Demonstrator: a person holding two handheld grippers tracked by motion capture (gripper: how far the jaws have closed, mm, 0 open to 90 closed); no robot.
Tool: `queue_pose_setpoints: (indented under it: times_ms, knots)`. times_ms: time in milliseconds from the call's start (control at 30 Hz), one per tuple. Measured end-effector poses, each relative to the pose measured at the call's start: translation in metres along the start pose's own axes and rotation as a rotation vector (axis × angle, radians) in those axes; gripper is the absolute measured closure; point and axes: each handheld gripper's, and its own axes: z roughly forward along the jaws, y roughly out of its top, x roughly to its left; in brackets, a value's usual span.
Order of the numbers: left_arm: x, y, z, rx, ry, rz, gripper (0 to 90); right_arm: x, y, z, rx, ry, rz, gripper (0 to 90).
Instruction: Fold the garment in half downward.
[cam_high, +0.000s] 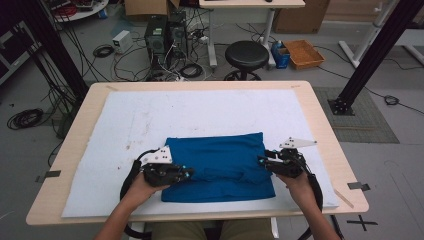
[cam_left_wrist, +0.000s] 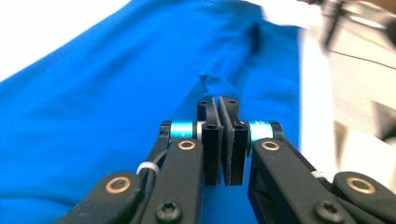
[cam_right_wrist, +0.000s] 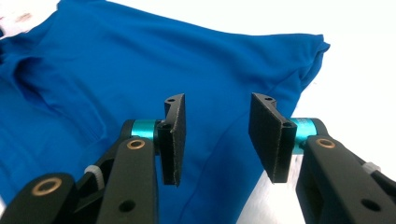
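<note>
Left tool (cam_left_wrist: 218, 140): jaws pressed together, pinching a small raised fold of the blue shirt (cam_left_wrist: 116, 107) at its tip. High view puts the left tool (cam_high: 175, 172) at the shirt's near-left edge. Right tool (cam_right_wrist: 217, 140): jaws spread roughly halfway, nothing between the pads, hovering over the shirt's edge with fabric (cam_right_wrist: 140, 60) below and beyond; seen from above the right tool (cam_high: 272, 162) sits at the shirt's right edge. Shirt (cam_high: 220, 160) lies folded into a rectangle on the white mat (cam_high: 200, 107), near side of the desk (cam_high: 320, 125).
</note>
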Motion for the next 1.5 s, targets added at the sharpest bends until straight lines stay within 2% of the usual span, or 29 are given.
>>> queue_pose_setpoints:
  times_ms: [33, 67, 100, 133, 167, 200, 233, 267, 300, 333, 367, 433, 467, 567, 667, 767, 867, 900, 933, 1000, 1033, 1067, 1100, 1167, 1233, 1267, 1300, 1333, 1500]
  knots:
    - [-0.002, -0.002, -0.004, 0.001, -0.023, 0.006, 87.4, 0.0, 0.0, 0.0, 0.0, 0.0, 0.0, 57.0]
    - [-0.003, -0.004, -0.007, -0.007, -0.021, 0.013, 87.0, 0.001, -0.002, -0.002, 0.005, 0.007, -0.001, 56.9]
    - [-0.003, -0.006, -0.012, -0.026, -0.013, 0.0, 80.2, 0.002, -0.003, -0.003, 0.011, 0.015, -0.003, 57.2]
    - [-0.002, -0.007, -0.016, -0.042, 0.009, -0.036, 66.6, 0.003, -0.005, -0.004, 0.019, 0.028, -0.007, 59.0]
    - [0.0, -0.008, -0.021, -0.065, 0.032, -0.06, 63.4, 0.005, -0.007, -0.005, 0.032, 0.049, -0.013, 60.6]
    - [0.002, -0.009, -0.026, -0.094, 0.06, -0.069, 62.3, 0.009, -0.01, -0.001, 0.058, 0.095, -0.024, 64.3]
    - [0.004, -0.009, -0.029, -0.115, 0.09, -0.086, 62.3, 0.009, -0.01, -0.001, 0.058, 0.095, -0.024, 64.3]
    - [0.006, -0.01, -0.032, -0.128, 0.12, -0.107, 58.7, 0.016, -0.013, 0.005, 0.099, 0.131, -0.062, 68.1]
    - [0.008, -0.01, -0.034, -0.128, 0.148, -0.116, 58.7, 0.016, -0.013, 0.005, 0.099, 0.131, -0.062, 68.1]
    - [0.008, -0.011, -0.035, -0.124, 0.176, -0.127, 58.7, 0.021, -0.014, 0.013, 0.151, 0.131, -0.117, 70.6]
    - [0.008, -0.013, -0.035, -0.118, 0.201, -0.138, 58.7, 0.021, -0.014, 0.013, 0.151, 0.131, -0.117, 70.6]
    - [0.007, -0.016, -0.034, -0.084, 0.259, -0.166, 58.7, 0.023, -0.017, 0.014, 0.186, 0.088, -0.144, 70.4]
    - [0.006, -0.018, -0.033, -0.066, 0.28, -0.17, 58.7, 0.022, -0.018, 0.011, 0.169, 0.086, -0.135, 69.9]
    - [0.001, -0.021, -0.029, -0.01, 0.301, -0.162, 58.7, 0.017, -0.019, -0.006, 0.126, 0.045, -0.114, 66.6]
    - [-0.006, -0.024, -0.025, 0.053, 0.377, -0.17, 58.7, 0.012, -0.027, -0.016, 0.126, -0.017, -0.096, 61.2]
    - [-0.011, -0.027, -0.027, 0.072, 0.45, -0.178, 56.9, 0.009, -0.035, -0.018, 0.146, -0.03, -0.081, 63.2]
    - [-0.014, -0.031, -0.022, 0.122, 0.471, -0.158, 58.0, 0.012, -0.037, -0.015, 0.183, -0.044, -0.129, 78.0]
    - [-0.016, -0.031, -0.021, 0.122, 0.481, -0.137, 61.6, 0.013, -0.036, -0.015, 0.179, -0.043, -0.145, 80.6]
    - [-0.016, -0.03, -0.021, 0.127, 0.477, -0.131, 70.0, 0.015, -0.036, -0.015, 0.179, -0.052, -0.161, 81.8]
    - [-0.016, -0.031, -0.022, 0.12, 0.488, -0.126, 79.0, 0.016, -0.036, -0.016, 0.175, -0.058, -0.17, 81.9]
    - [-0.017, -0.031, -0.023, 0.113, 0.486, -0.132, 79.9, 0.016, -0.036, -0.017, 0.171, -0.058, -0.171, 81.0]
    - [-0.017, -0.031, -0.024, 0.101, 0.481, -0.137, 79.8, 0.016, -0.036, -0.018, 0.165, -0.063, -0.169, 75.6]
    - [-0.016, -0.031, -0.025, 0.094, 0.476, -0.146, 79.2, 0.016, -0.036, -0.018, 0.156, -0.068, -0.165, 74.0]
    - [-0.015, -0.033, -0.025, 0.087, 0.48, -0.18, 67.9, 0.015, -0.035, -0.019, 0.146, -0.06, -0.157, 75.9]
    - [-0.016, -0.035, -0.024, 0.097, 0.488, -0.164, 68.4, 0.016, -0.035, -0.016, 0.156, -0.05, -0.173, 83.9]
    - [-0.016, -0.034, -0.025, 0.105, 0.491, -0.149, 82.3, 0.017, -0.035, -0.016, 0.152, -0.057, -0.184, 88.3]
    - [-0.017, -0.033, -0.025, 0.11, 0.497, -0.136, 82.3, 0.017, -0.035, -0.016, 0.152, -0.057, -0.184, 88.3]
    - [-0.019, -0.032, -0.025, 0.106, 0.501, -0.126, 87.6, 0.017, -0.034, -0.02, 0.132, -0.055, -0.186, 88.6]
    - [-0.026, -0.027, -0.035, 0.034, 0.463, -0.13, 88.3, 0.02, -0.031, -0.029, 0.089, -0.024, -0.176, 89.0]
